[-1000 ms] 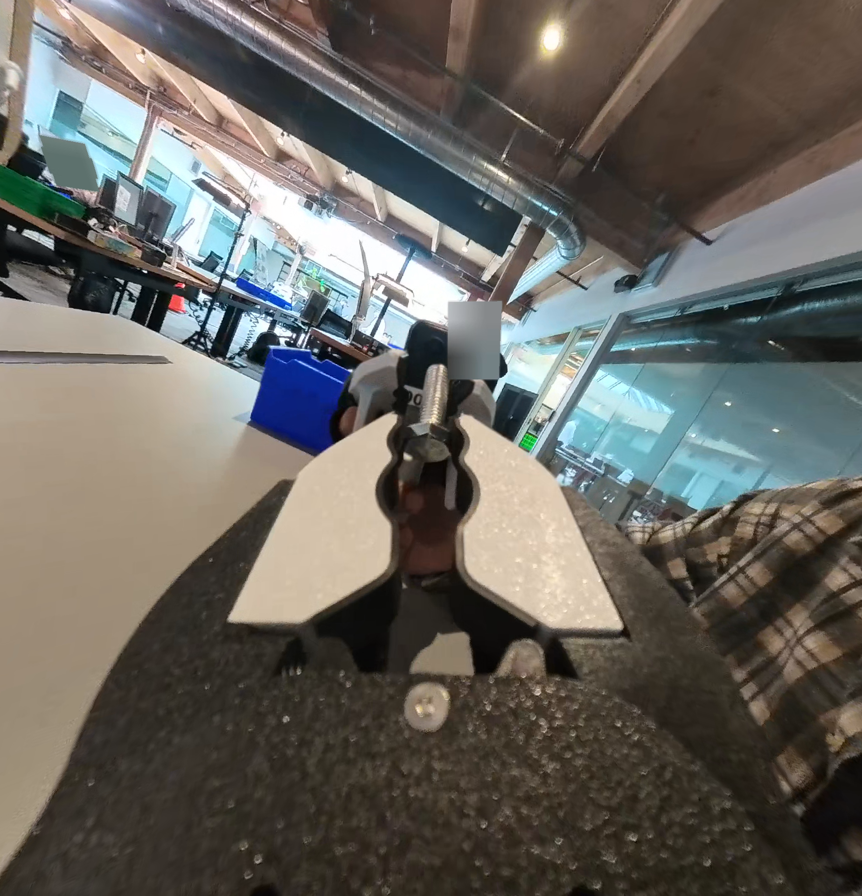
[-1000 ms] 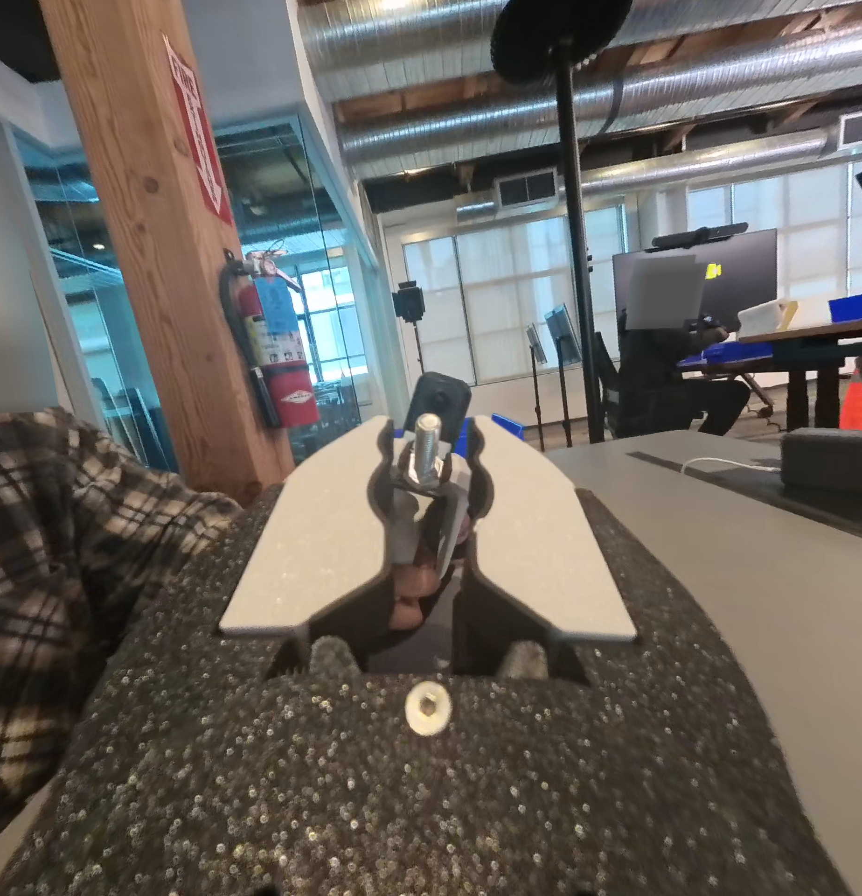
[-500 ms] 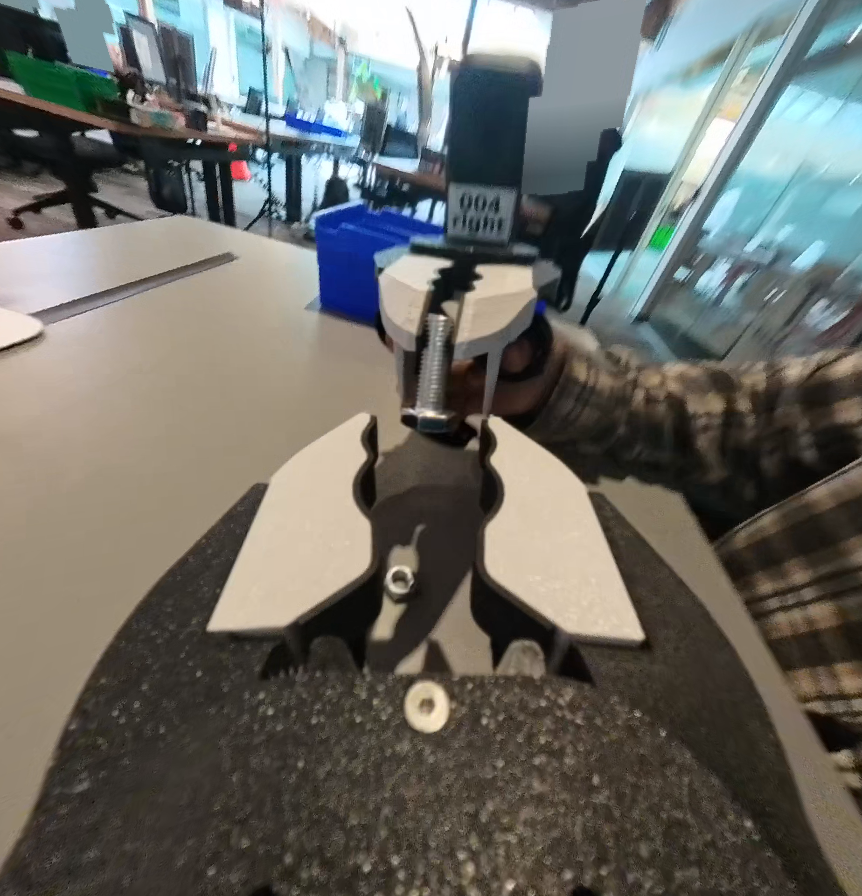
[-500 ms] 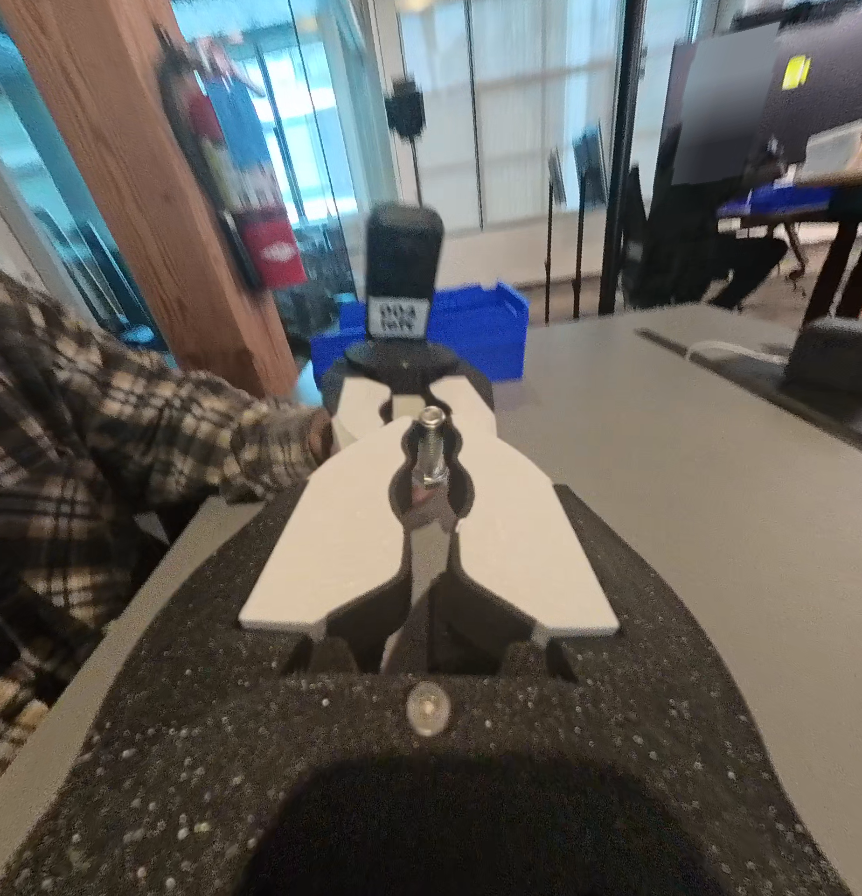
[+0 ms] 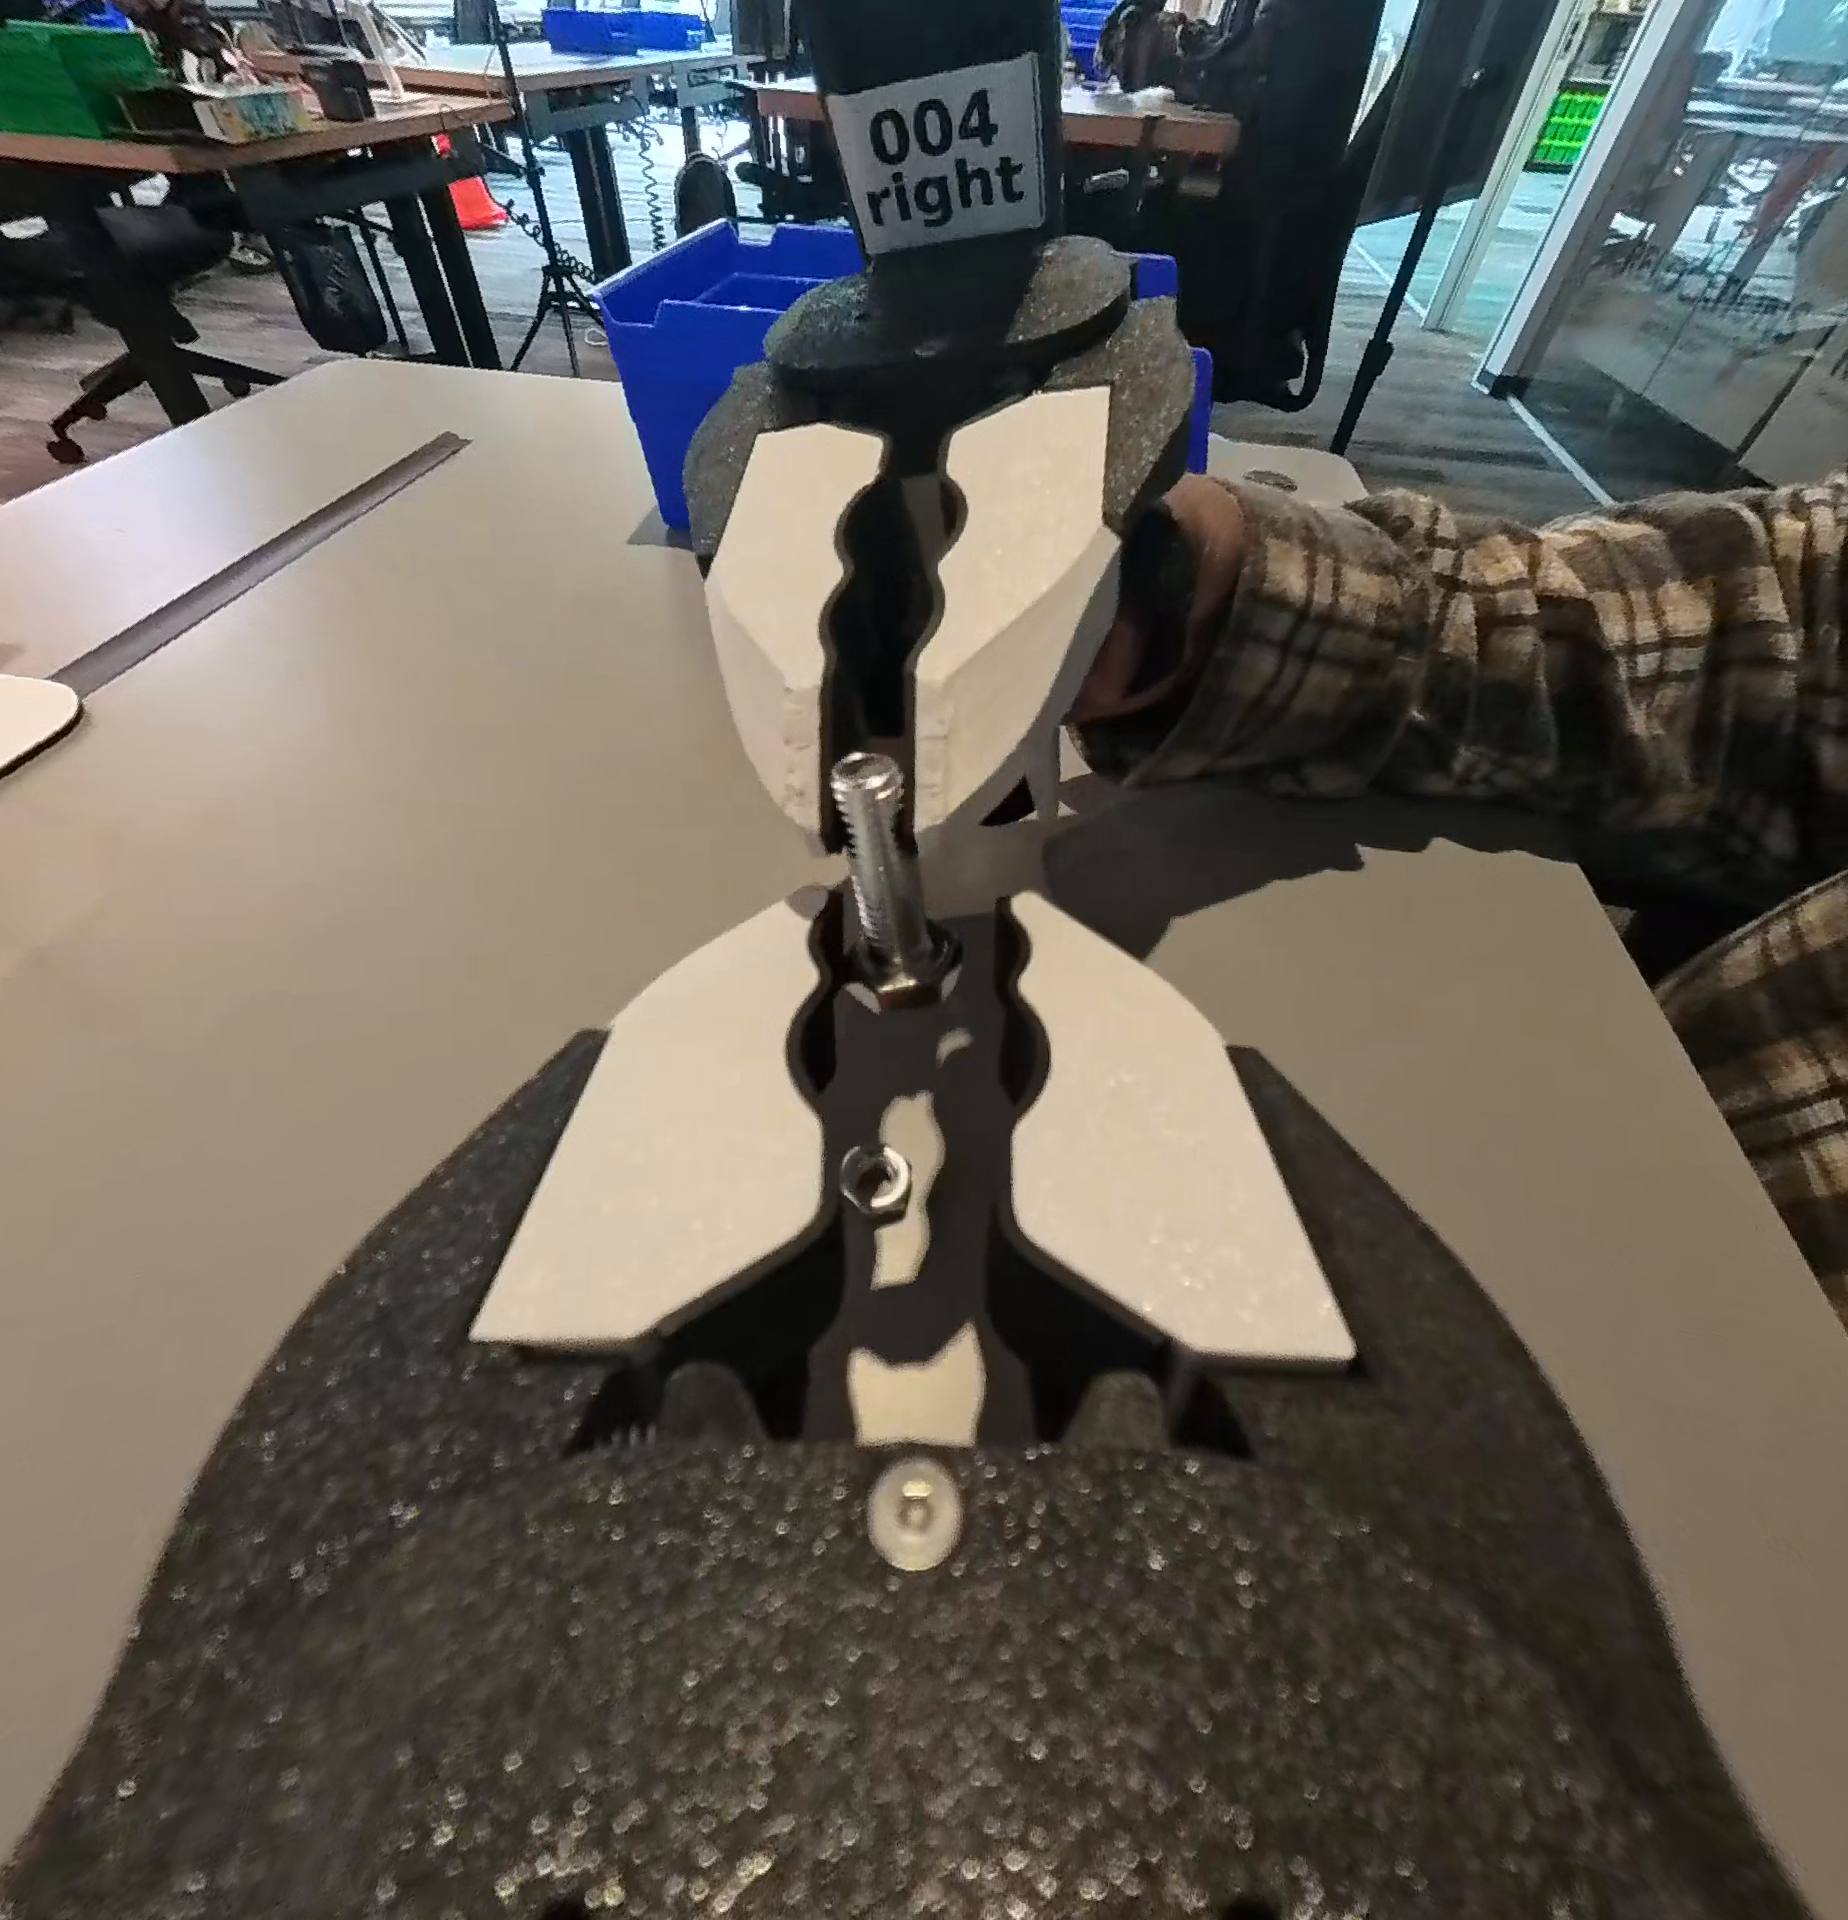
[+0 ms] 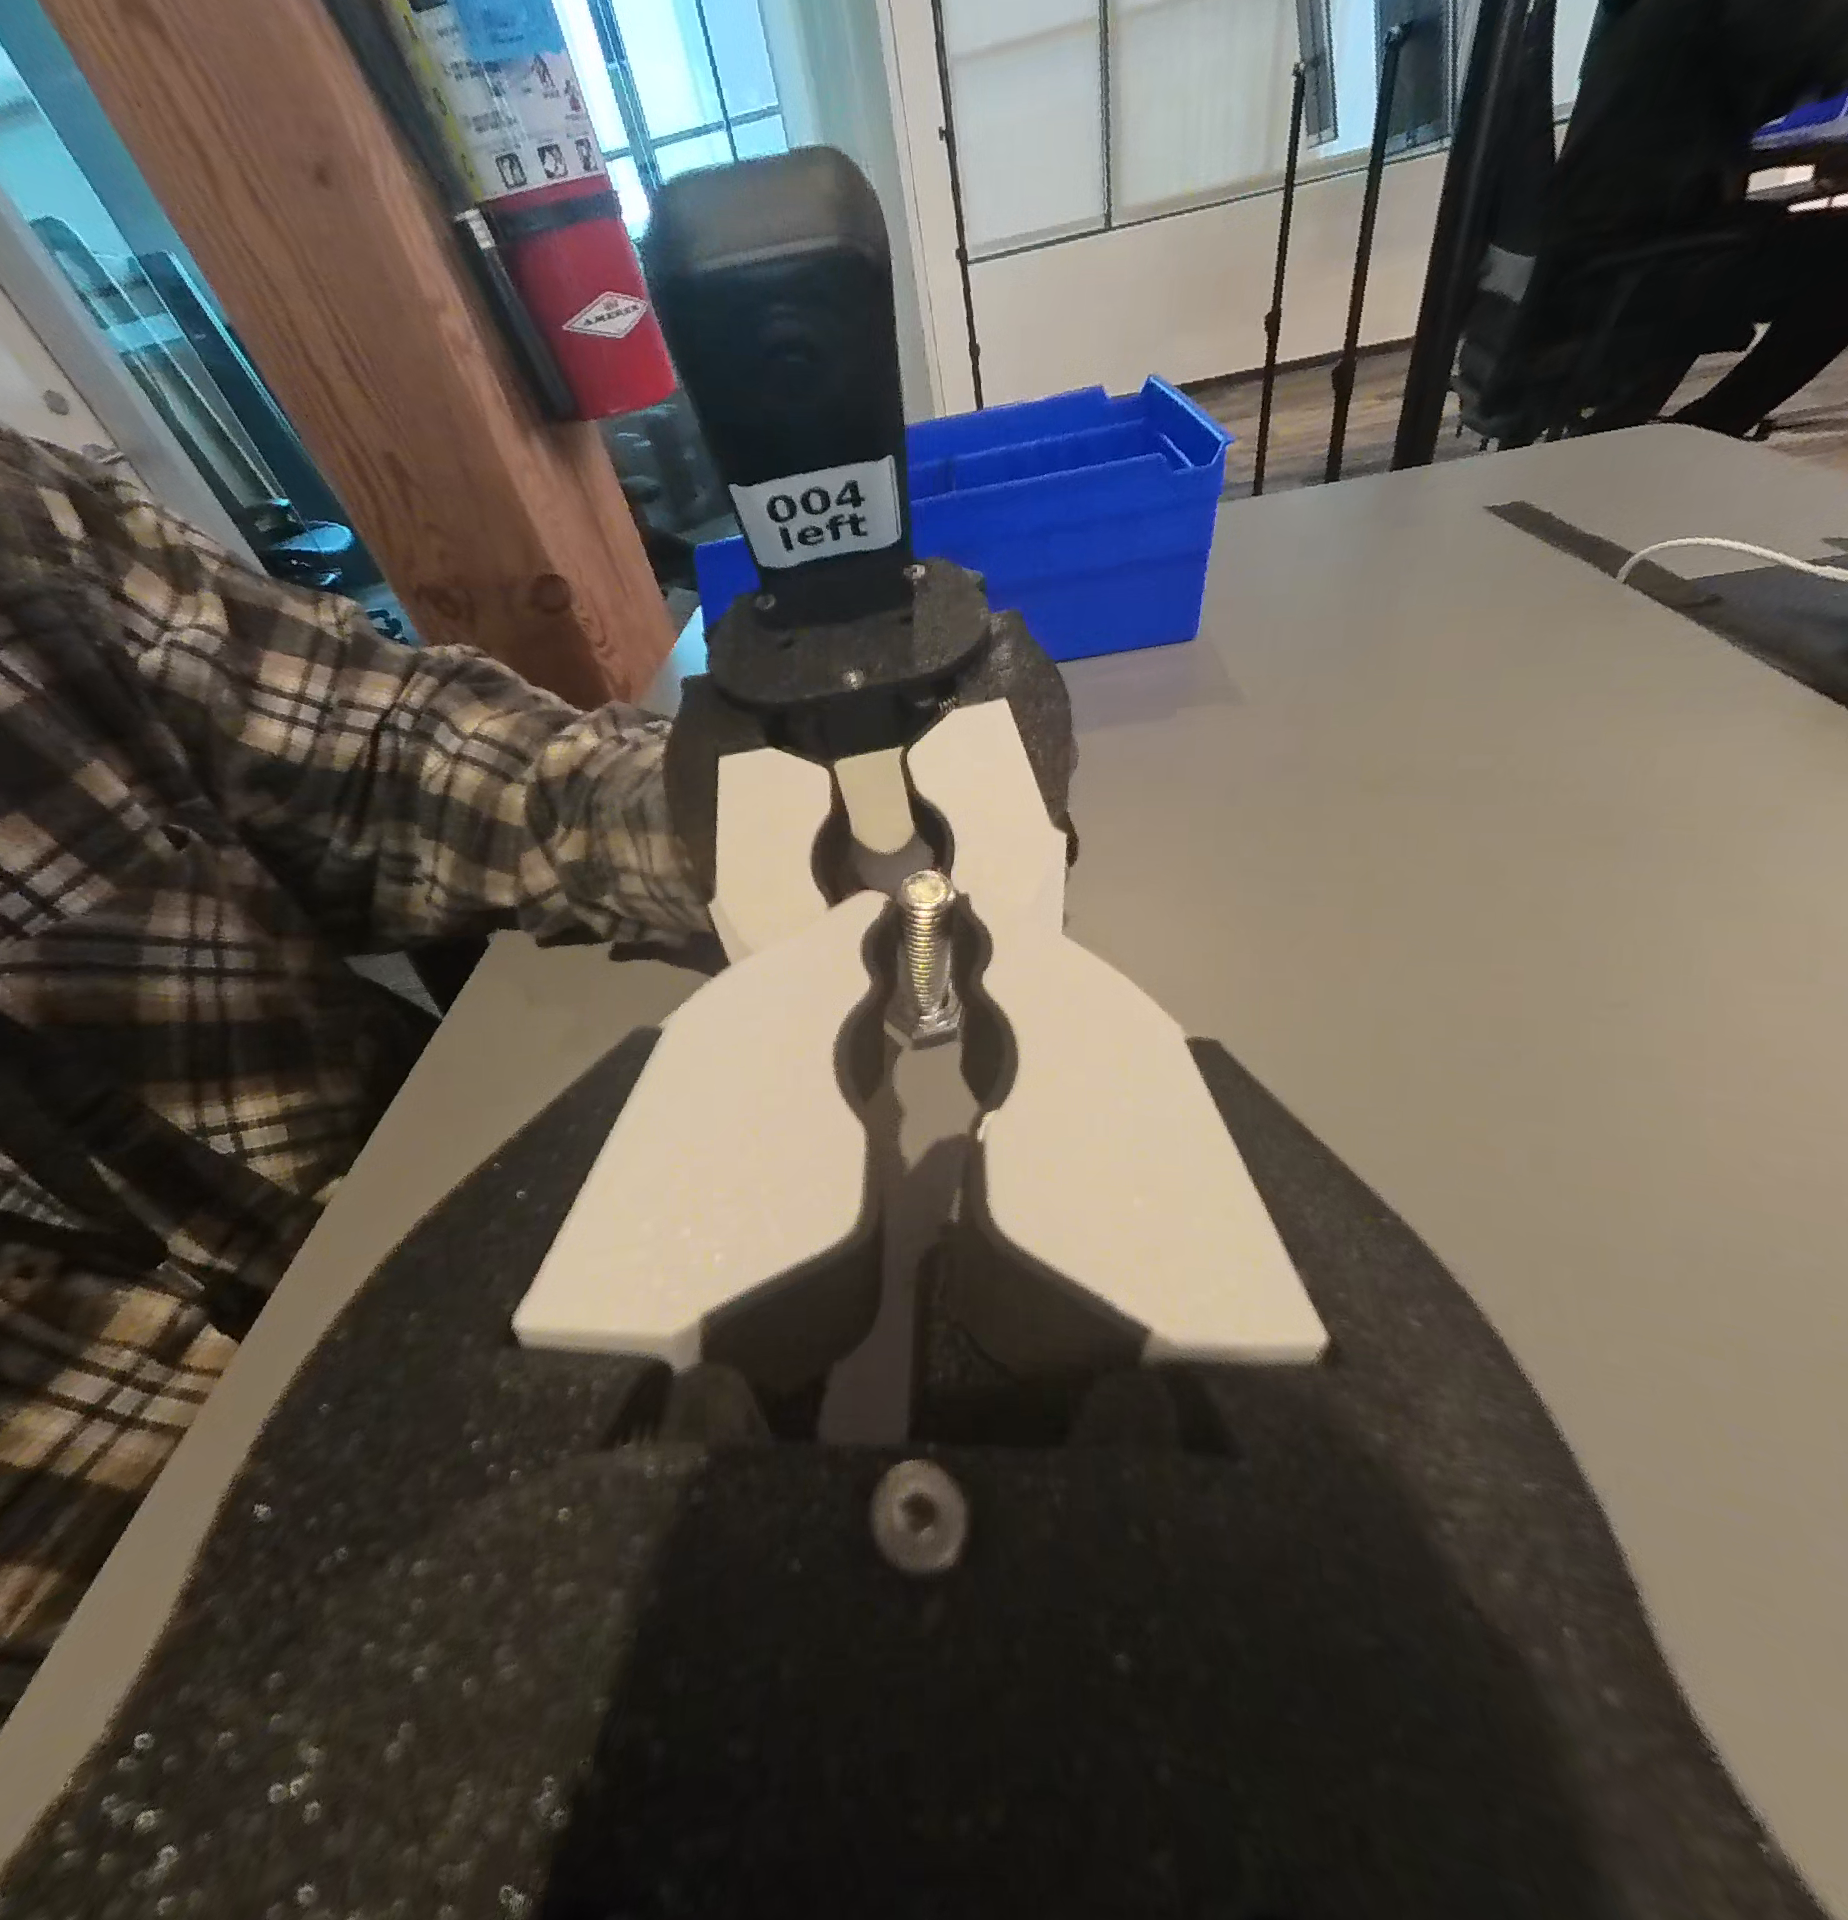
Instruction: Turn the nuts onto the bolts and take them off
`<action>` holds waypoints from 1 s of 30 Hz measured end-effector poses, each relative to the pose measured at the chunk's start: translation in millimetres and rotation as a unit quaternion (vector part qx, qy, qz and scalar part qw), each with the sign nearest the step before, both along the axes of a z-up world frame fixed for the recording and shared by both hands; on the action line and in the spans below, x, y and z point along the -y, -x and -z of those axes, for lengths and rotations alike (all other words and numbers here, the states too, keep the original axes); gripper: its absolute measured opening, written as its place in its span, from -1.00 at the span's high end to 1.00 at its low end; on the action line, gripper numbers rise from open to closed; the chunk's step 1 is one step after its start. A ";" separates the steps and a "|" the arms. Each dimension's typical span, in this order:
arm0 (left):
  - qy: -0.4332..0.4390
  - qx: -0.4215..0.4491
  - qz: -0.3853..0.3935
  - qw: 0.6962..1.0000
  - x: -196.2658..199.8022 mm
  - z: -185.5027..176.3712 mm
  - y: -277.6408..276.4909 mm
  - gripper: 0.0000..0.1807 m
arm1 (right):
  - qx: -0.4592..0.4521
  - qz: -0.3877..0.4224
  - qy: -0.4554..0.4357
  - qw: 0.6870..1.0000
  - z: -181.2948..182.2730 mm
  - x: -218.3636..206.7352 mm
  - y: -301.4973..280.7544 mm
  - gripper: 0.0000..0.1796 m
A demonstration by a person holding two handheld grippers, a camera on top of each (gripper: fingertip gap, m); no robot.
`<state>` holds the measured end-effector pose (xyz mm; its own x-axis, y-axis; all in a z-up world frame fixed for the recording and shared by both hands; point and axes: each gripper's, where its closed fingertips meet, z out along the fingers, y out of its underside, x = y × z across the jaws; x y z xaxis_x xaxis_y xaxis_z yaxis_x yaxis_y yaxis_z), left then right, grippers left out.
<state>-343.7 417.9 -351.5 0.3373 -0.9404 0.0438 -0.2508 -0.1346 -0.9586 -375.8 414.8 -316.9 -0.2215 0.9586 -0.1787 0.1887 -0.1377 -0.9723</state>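
A silver bolt (image 6: pixel 922 966) stands head down, tip up, in the notches of my right gripper (image 6: pixel 925 925), which is shut on its shaft. In the left wrist view the bolt (image 5: pixel 878 883) hangs from the right gripper (image 5: pixel 873 831), and its hex head sits between my left fingertips. My left gripper (image 5: pixel 909 914) is open and its pads do not touch the head. A loose silver nut (image 5: pixel 873 1184) lies on the grey table (image 5: pixel 380 831) between the left fingers. The left gripper's white fingers (image 6: pixel 1003 821) face me in the right wrist view.
A blue bin (image 5: pixel 681 343) stands at the table's far edge and also shows in the right wrist view (image 6: pixel 1065 540). Plaid sleeves reach in from the right (image 5: pixel 1471 665) and from the left (image 6: pixel 276 779). A dark strip (image 5: pixel 265 561) crosses the table. A white cable (image 6: pixel 1730 551) lies far right. My hands' fingertips stand some 4 centimeters from each other.
Both grippers have tipped down toward the table. My left gripper opened and the nut left its grasp and now lies on the table. My right gripper closed on the bolt.
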 end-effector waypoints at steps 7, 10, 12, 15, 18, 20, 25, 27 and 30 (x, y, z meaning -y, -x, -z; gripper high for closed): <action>0.006 0.001 0.002 1.000 0.5 0.9 -1.0 0.70 | -0.011 -0.008 0.003 1.000 -4.5 3.6 1.6 0.90; 0.005 -0.004 0.003 1.000 1.5 2.5 -3.0 0.70 | -0.013 -0.006 0.001 1.000 -4.0 3.4 2.9 0.90; 0.005 -0.008 0.004 1.000 1.7 3.6 -4.0 0.70 | -0.020 -0.009 0.006 1.000 -5.9 4.7 3.2 0.90; 0.006 -0.008 0.004 1.000 2.1 3.6 -5.4 0.72 | -0.010 -0.006 -0.003 1.000 -2.2 4.9 4.8 0.90; 0.004 -0.009 0.003 1.000 1.9 4.0 -5.3 0.76 | -0.008 -0.008 -0.004 1.000 -1.4 5.7 5.5 0.90; 0.004 -0.007 -0.001 1.000 0.7 3.5 -4.4 0.82 | -0.011 -0.010 -0.003 1.000 -1.8 6.1 5.5 0.90; 0.009 0.003 0.000 1.000 1.0 1.3 -4.3 0.80 | -0.020 -0.008 -0.010 1.000 -3.7 5.8 5.4 0.90; 0.011 0.009 0.000 1.000 1.2 -0.3 -4.6 0.80 | -0.025 -0.008 -0.013 1.000 -5.1 6.1 5.0 0.90; 0.018 0.021 0.003 1.000 1.9 -2.4 -4.8 0.80 | -0.029 -0.007 -0.019 0.999 -6.2 6.6 5.2 0.90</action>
<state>-338.9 416.0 -349.2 0.3282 -0.9401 0.0922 -0.2122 -0.1685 -0.9626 -381.1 408.3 -310.7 -0.2447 0.9611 -0.1283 0.1335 -0.0976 -0.9862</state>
